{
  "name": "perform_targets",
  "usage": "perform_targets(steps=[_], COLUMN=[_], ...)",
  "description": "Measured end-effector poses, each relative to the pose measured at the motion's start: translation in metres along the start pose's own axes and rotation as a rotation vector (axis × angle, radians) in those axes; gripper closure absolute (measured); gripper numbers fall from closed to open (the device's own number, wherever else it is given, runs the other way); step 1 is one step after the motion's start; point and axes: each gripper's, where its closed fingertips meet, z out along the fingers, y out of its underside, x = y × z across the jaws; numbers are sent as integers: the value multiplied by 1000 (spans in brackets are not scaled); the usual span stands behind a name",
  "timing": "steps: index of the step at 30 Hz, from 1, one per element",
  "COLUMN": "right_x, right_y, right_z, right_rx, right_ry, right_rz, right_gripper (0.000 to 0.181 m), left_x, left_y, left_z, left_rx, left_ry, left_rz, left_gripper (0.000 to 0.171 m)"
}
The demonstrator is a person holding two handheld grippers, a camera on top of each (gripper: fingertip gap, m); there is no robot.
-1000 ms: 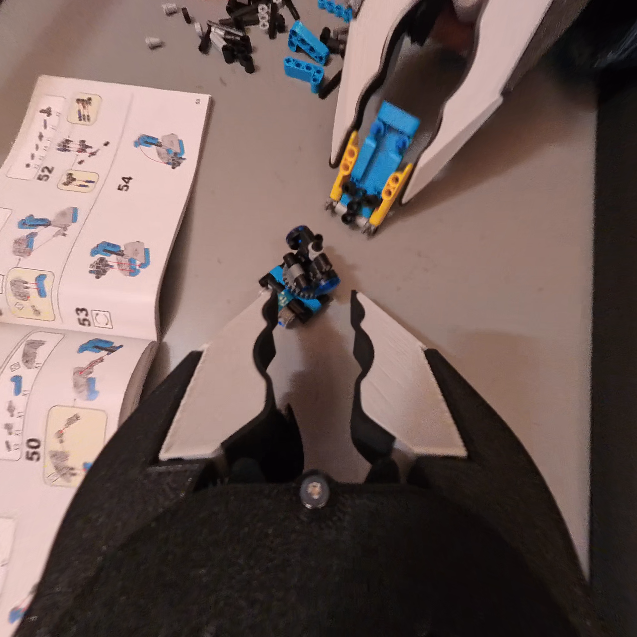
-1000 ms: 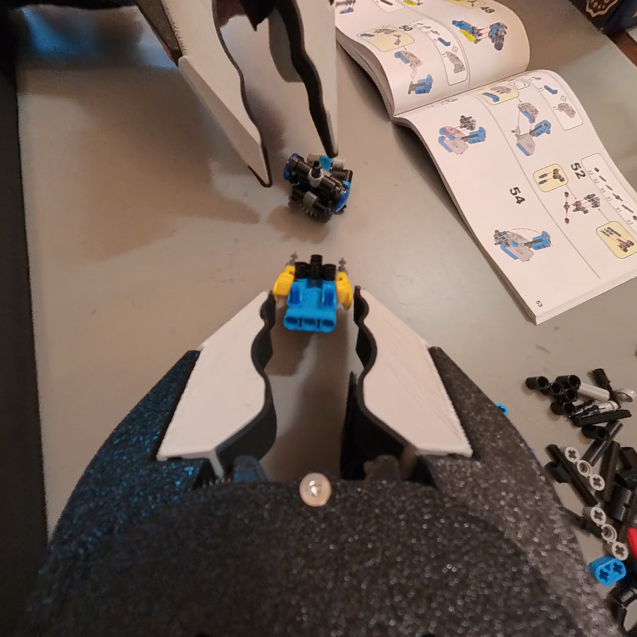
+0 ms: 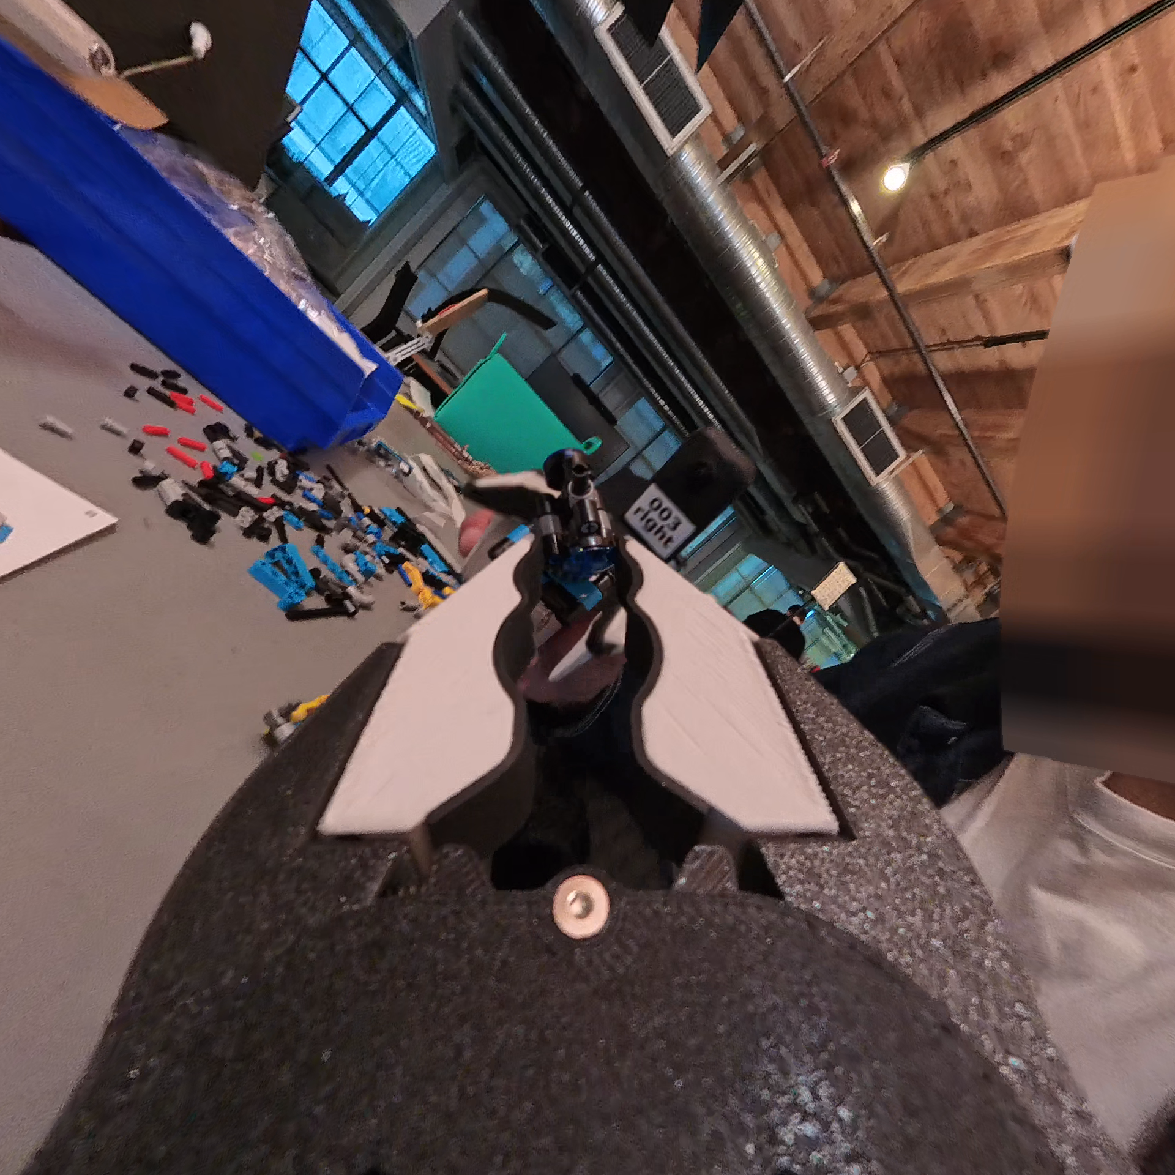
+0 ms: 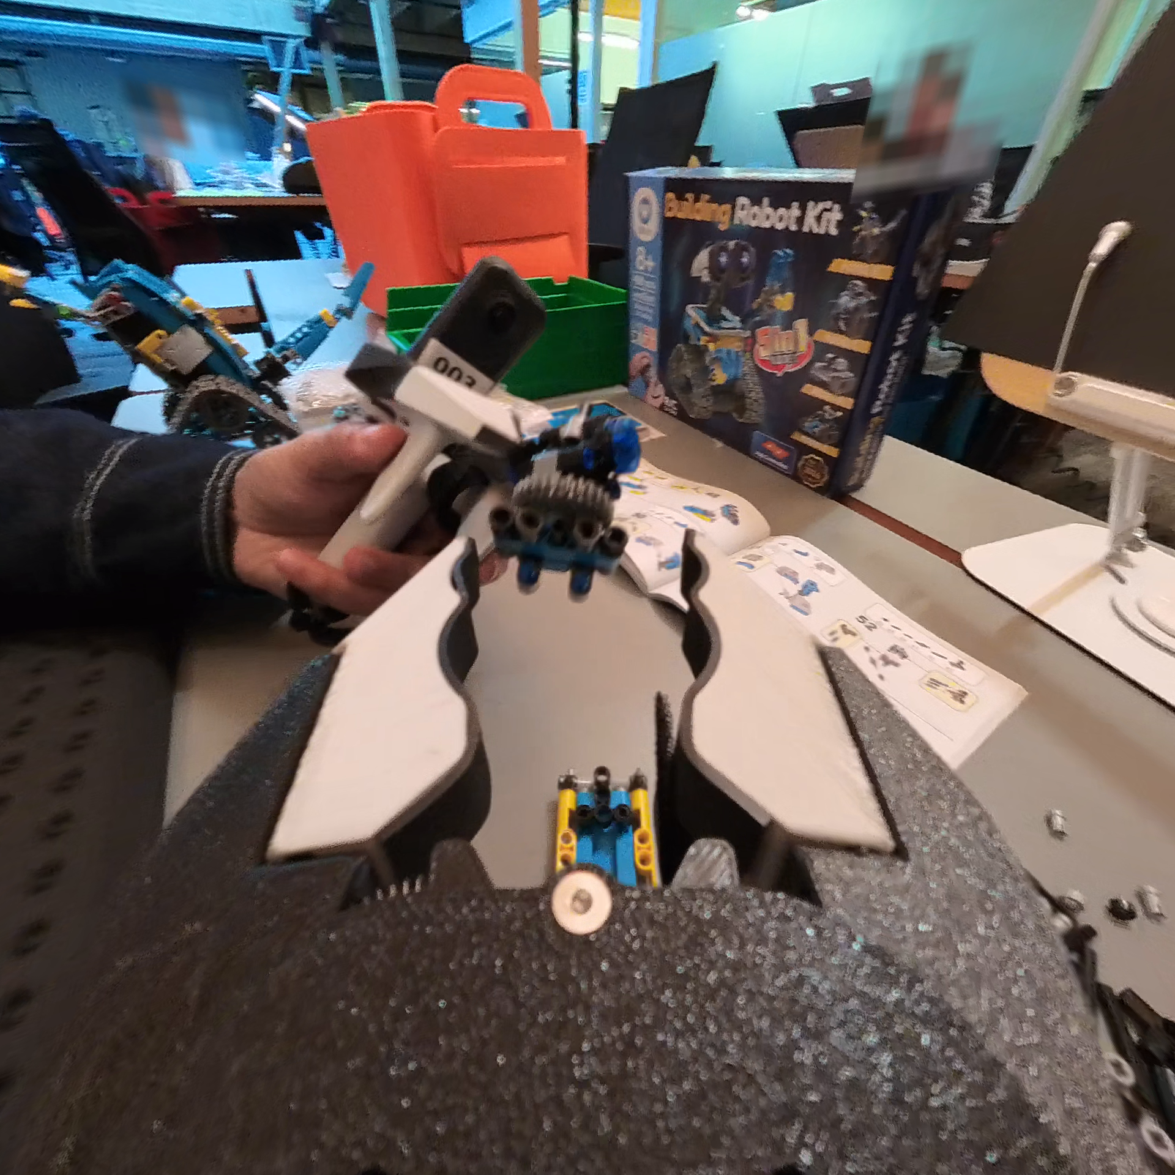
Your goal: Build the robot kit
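My left gripper [image 3: 575, 559] is shut on a small black and blue gear assembly [image 3: 575, 540] and holds it up in the air, tilted toward the ceiling. In the right wrist view a hand holds that left gripper [image 4: 508, 445], with the gear assembly [image 4: 566, 508] just beyond my right fingertips. My right gripper [image 4: 580, 566] is open and empty, above the grey table [image 4: 559, 687]. A blue and yellow assembly [image 4: 604, 826] lies on the table below it, seen between the finger bases. Its yellow end shows by the left gripper's body [image 3: 295, 712].
An open instruction booklet [image 4: 795, 585] lies to the right. A kit box [image 4: 750, 318], a green box [image 4: 572, 337] and an orange bag [image 4: 451, 178] stand behind. A white stand base [image 4: 1068, 572] is far right. Loose parts [image 3: 305, 521] lie before a blue bin [image 3: 191, 267]. Less than 4 cm separates the two grippers' tips.
The left gripper has shut on the gear assembly and lifted it off the table. The right gripper has risen, opened wider and left the blue and yellow assembly on the table.
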Motion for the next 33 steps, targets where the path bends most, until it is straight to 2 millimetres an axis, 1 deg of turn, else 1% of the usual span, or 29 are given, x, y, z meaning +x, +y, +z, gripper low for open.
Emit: perform_targets(steps=[3, 5, 6, 8, 9, 11, 14, 18, 20, 23, 24, 25, 27, 28, 30, 31, 33], right_x=[2, -2, -2, -5, -8, -12, -17, -21, -19, -17, -18, -19, -22, -22, -22, -21, -15], right_y=[8, 14, 16, 21, 24, 25, 18, 13, 10, 6, 6, 6, 7, 7, 9, 12, 16], right_z=[1, 3, 3, 6, 7, 8, 7, 4, 3, 0, 0, -1, -1, -1, -1, -1, -3], right_rx=[-44, -80, -91, -108, -125, -117, -68, -18, 7, 37, 40, 37, 36, 38, 26, 15, -1], right_ry=[-11, -42, -47, -97, -138, -220, -328, -467, -493, -530, -557, -580, -625, -646, -662, -652, -616], right_rz=[33, 52, 71, 171, 247, 401, 576, 822, 879, 949, 988, 1020, 1095, 1139, 1182, 1182, 1172], right_gripper=[131, 141, 141, 142, 150, 150, 151, 151, 151, 151, 151, 150, 150, 150, 150, 149, 141], left_x=[-6, -10, -12, -14, -15, -16, -13, -4, 1, 2, -2, -7, -12, -14, -17, -20, -28], left_y=[4, 5, 5, 6, 7, 9, 8, 9, 13, 23, 28, 31, 31, 32, 34, 34, 28], left_z=[2, 2, 1, 0, 0, 0, 1, 2, 1, 2, 3, 3, 2, 2, 1, 0, -6], left_rx=[-6, -17, -28, -51, -64, -85, -97, -125, -153, -210, -243, -265, -274, -282, -309, -317, -307], left_ry=[-19, -44, -56, -81, -93, -123, -136, -149, -147, -172, -205, -251, -326, -349, -369, -370, -391], left_rz=[-17, -5, 9, 47, 71, 123, 170, 299, 361, 514, 582, 659, 809, 865, 886, 850, 753], left_gripper=[149, 150, 150, 150, 150, 151, 153, 146, 135, 135, 135, 140, 153, 155, 157, 157, 157])
